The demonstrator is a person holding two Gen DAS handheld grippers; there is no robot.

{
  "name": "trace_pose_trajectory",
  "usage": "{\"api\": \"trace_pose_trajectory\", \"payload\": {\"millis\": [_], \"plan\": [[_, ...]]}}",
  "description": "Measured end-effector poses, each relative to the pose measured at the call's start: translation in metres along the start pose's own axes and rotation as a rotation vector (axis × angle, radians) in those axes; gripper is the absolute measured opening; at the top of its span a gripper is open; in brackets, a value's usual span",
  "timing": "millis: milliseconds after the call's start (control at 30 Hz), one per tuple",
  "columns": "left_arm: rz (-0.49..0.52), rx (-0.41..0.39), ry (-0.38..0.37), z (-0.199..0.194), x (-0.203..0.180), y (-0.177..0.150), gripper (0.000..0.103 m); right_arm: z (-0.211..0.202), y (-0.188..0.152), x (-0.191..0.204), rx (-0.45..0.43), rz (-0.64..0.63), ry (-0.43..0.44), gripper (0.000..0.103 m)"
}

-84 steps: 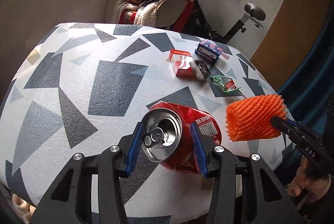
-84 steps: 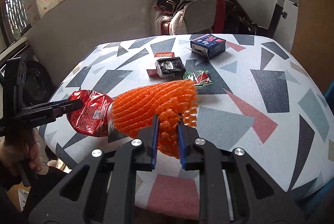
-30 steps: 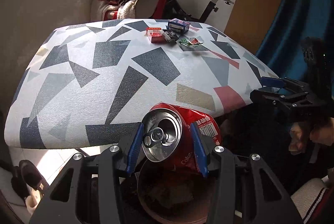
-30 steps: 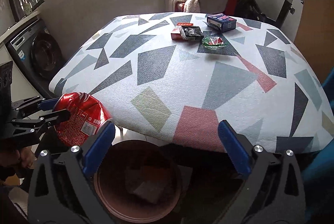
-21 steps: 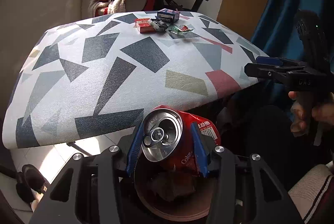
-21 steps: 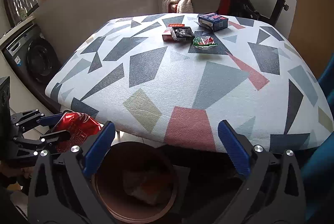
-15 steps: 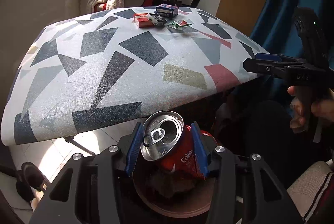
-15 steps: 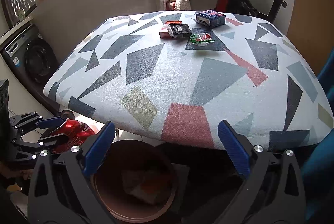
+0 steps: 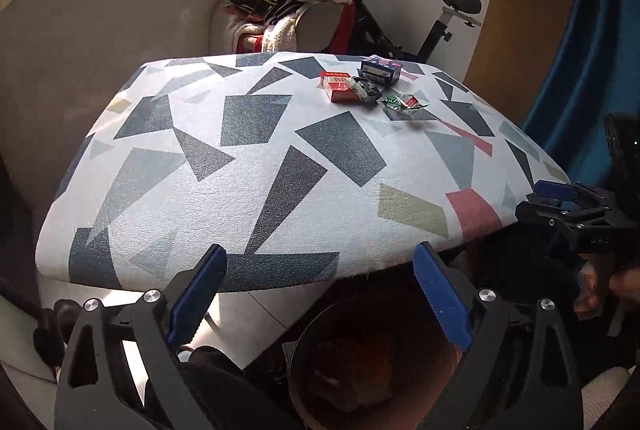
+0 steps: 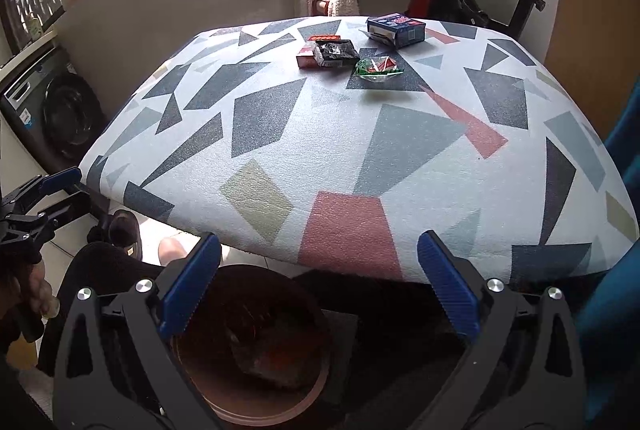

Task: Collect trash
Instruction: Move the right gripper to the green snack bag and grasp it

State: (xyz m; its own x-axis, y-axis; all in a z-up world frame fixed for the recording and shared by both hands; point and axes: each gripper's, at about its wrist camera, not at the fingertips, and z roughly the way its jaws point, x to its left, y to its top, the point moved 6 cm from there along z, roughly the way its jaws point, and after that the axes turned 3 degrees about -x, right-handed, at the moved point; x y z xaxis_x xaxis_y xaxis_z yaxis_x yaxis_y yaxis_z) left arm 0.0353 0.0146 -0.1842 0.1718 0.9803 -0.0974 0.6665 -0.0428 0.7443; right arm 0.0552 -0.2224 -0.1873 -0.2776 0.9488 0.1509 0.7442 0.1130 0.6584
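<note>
My left gripper [image 9: 320,294] is open and empty above a round brown bin [image 9: 304,362] on the floor in front of the table. My right gripper [image 10: 320,282] is open and empty over the same bin [image 10: 208,378]. Dark trash with red-orange patches lies inside the bin. On the far side of the table lie a red box [image 9: 338,87], a black packet [image 9: 366,89], a blue box [image 9: 380,69] and a green wrapper [image 9: 402,101]. They also show in the right wrist view: red box [image 10: 306,58], black packet [image 10: 335,53], blue box [image 10: 396,29], green wrapper [image 10: 378,66].
The table [image 10: 340,149] has a white cover with grey, red and tan shapes. A chair piled with clothes [image 9: 288,5] and an exercise bike [image 9: 440,25] stand behind it. A washing machine [image 10: 48,109] is at the left, a blue curtain [image 9: 592,49] at the right.
My left gripper opened and let go of the crushed red can, which is gone from between its fingers. The right gripper stayed open.
</note>
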Motion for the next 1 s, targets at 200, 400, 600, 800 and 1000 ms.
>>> {"api": "trace_pose_trajectory", "payload": {"millis": [200, 400, 600, 800, 1000], "plan": [[-0.024, -0.028, 0.050, -0.001, 0.018, 0.015, 0.095, 0.003, 0.000, -0.005, 0.006, 0.004, -0.012, 0.097], [-0.044, -0.037, 0.071, 0.003, 0.029, 0.025, 0.097, 0.008, 0.002, -0.010, 0.016, 0.006, -0.021, 0.097], [-0.076, -0.037, 0.067, 0.011, 0.039, 0.035, 0.097, 0.014, 0.011, -0.017, 0.013, -0.010, -0.045, 0.097], [-0.089, -0.033, 0.064, 0.025, 0.047, 0.050, 0.097, 0.026, 0.036, -0.033, -0.021, -0.024, -0.086, 0.097], [-0.105, -0.039, 0.045, 0.044, 0.051, 0.071, 0.097, 0.054, 0.089, -0.051, -0.105, -0.084, -0.112, 0.097]]}}
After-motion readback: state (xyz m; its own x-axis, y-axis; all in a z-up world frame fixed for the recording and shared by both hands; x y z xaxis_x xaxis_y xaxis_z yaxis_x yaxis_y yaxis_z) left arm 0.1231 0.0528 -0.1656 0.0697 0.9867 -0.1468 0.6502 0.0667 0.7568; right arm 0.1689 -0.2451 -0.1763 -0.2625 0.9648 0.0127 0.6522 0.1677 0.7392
